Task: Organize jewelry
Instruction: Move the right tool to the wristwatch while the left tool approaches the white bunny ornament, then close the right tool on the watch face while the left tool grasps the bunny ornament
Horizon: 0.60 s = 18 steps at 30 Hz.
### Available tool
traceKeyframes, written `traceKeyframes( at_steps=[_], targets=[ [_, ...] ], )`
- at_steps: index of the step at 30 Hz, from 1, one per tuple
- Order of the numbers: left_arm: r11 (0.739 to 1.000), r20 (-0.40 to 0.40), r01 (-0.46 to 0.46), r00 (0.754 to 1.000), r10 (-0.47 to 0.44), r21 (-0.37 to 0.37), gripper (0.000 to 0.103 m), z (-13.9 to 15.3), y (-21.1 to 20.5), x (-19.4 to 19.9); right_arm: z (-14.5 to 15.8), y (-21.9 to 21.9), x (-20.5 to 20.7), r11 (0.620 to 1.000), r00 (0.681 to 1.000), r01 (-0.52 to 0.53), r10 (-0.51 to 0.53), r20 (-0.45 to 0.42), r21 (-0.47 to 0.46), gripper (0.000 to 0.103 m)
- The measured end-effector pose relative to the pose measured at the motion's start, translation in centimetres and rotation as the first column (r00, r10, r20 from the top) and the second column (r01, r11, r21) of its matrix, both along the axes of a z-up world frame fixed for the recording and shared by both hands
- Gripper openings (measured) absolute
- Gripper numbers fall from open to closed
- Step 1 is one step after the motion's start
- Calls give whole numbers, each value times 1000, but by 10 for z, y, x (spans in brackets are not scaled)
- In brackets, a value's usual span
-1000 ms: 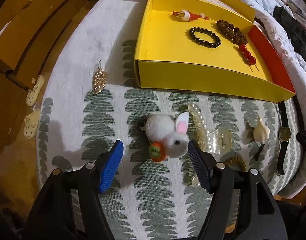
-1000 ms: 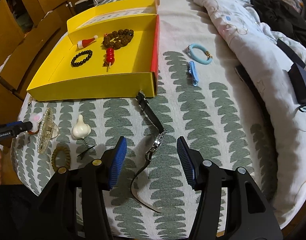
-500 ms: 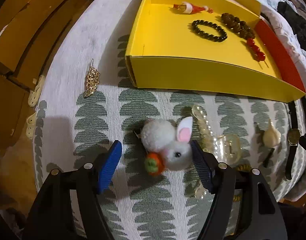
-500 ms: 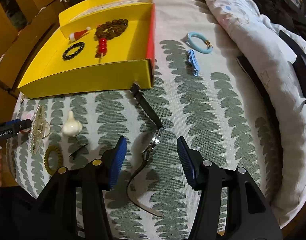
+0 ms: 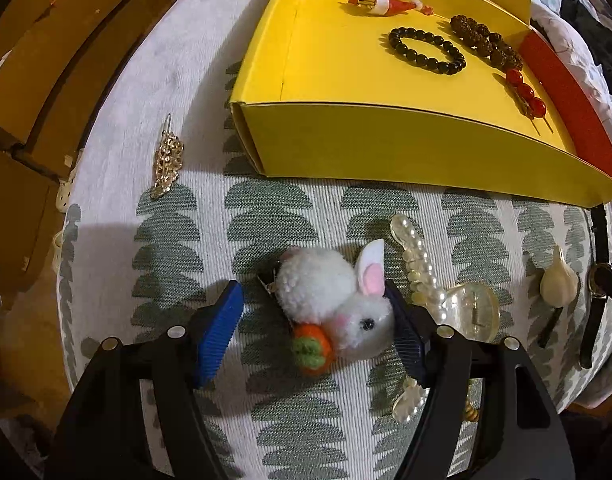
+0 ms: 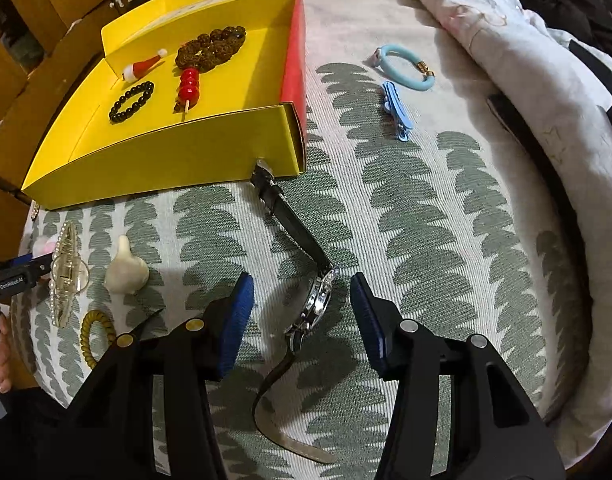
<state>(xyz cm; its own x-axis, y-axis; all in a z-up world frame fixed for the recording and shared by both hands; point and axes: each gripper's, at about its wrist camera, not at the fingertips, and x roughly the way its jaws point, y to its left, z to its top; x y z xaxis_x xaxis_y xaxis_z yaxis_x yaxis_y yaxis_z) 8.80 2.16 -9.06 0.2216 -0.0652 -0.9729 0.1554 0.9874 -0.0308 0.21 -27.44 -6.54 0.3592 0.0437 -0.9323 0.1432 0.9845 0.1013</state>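
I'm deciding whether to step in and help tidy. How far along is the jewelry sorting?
Done: four pieces lie in the yellow box, including the black bead bracelet. In hand: the left tongs straddle the bunny clip, one pad touching it; the right tongs have been closing around the watch, not yet gripping. Left: the pearl clip, gold clip, blue clip and blue bracelet.

Quick count from me: two beaded bracelets (image 5: 425, 50) in one yellow box (image 5: 385, 144), one watch (image 6: 317, 304), one bunny clip (image 5: 337, 304), one pearl clip (image 5: 417, 264).
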Motion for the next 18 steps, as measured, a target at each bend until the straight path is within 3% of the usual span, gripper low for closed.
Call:
traceKeyframes(
  at_steps=[4, 8, 12, 14, 18],
  targets=[
    [1000, 3, 7, 1000, -7, 16, 70, -3, -1, 0, -8, 1, 4, 1000, 1000, -4, 4, -20, 0, 31],
    [1000, 9, 10, 1000, -10, 27, 70, -6, -2, 1, -11, -1, 5, 1000, 1000, 4, -4, -27, -7, 22],
    [999, 16, 8, 1000, -8, 33, 68, -4, -6, -1, -11, 2, 5, 1000, 1000, -4, 4, -26, -24, 19],
    [1000, 17, 10, 1000, -11, 29, 60, 1, -11, -4, -12, 3, 4, 1000, 1000, -11, 10, -27, -24, 16],
    [999, 19, 17, 1000, -17, 35, 57, 6, -12, -7, -11, 4, 4, 1000, 999, -22, 21, -30, -16, 14]
  ],
)
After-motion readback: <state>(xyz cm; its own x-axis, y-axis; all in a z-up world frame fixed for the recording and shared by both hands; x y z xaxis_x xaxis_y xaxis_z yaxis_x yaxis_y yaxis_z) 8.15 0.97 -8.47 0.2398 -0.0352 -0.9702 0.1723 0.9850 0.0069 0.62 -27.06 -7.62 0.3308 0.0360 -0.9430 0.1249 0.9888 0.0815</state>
